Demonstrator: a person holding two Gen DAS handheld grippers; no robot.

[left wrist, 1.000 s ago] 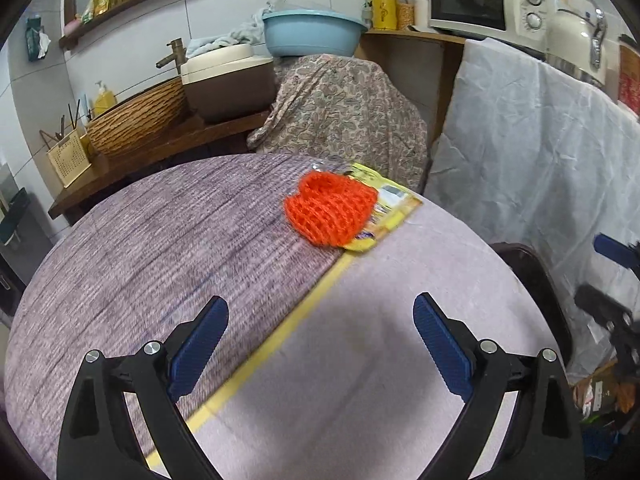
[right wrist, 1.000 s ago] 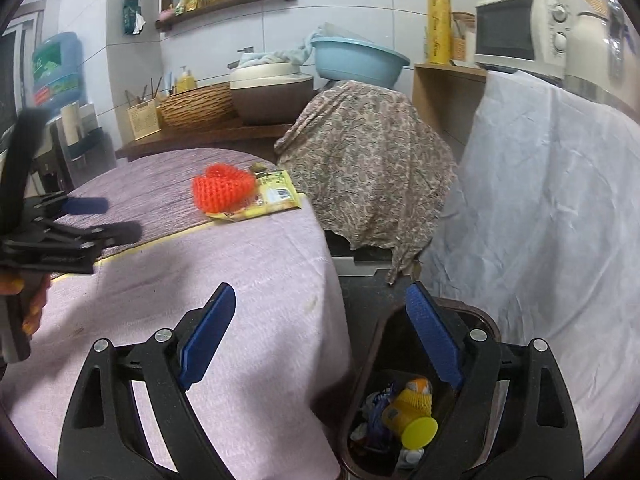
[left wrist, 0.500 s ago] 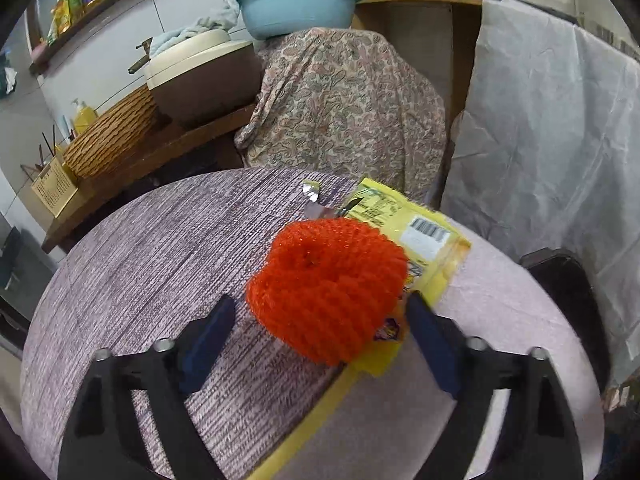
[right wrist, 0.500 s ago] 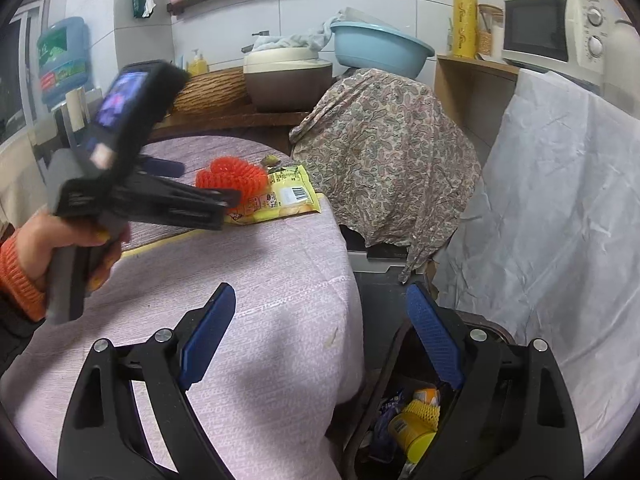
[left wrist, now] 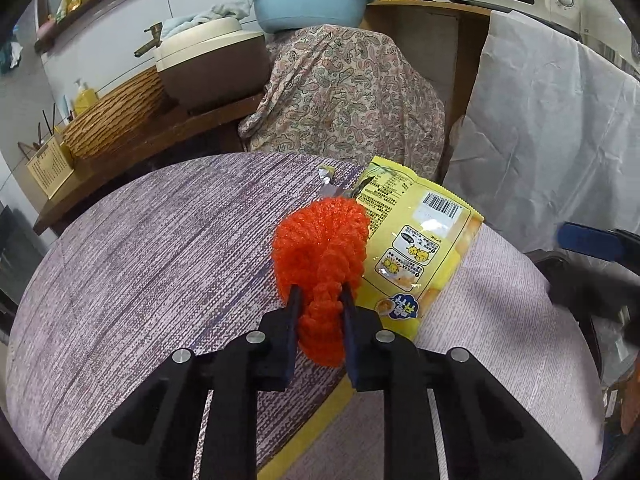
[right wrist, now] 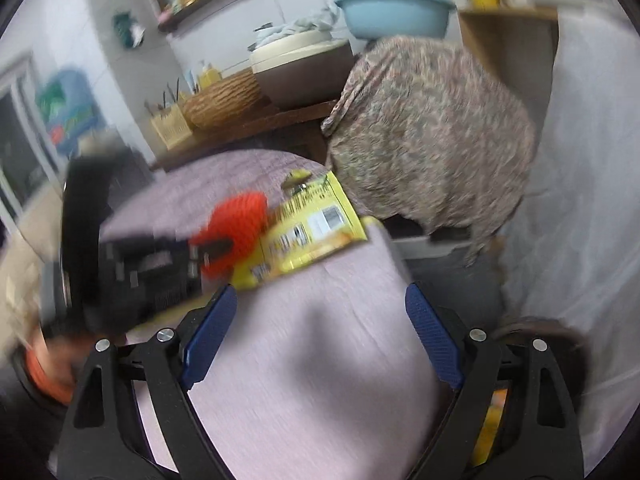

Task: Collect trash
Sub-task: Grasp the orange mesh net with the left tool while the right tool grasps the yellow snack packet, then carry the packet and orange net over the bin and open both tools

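Pinching the crumpled orange foam fruit net point(left wrist: 320, 256) by its near tail on the table, the left gripper point(left wrist: 319, 300), just closed, could drag along the flat yellow snack wrapper point(left wrist: 424, 236) right beside; the right gripper point(right wrist: 320, 312) gapes empty.

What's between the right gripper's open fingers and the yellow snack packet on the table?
Only bare tablecloth, as the right wrist view shows. The right gripper is open and empty; the yellow packet lies just beyond, beside the orange net clamped by the left gripper.
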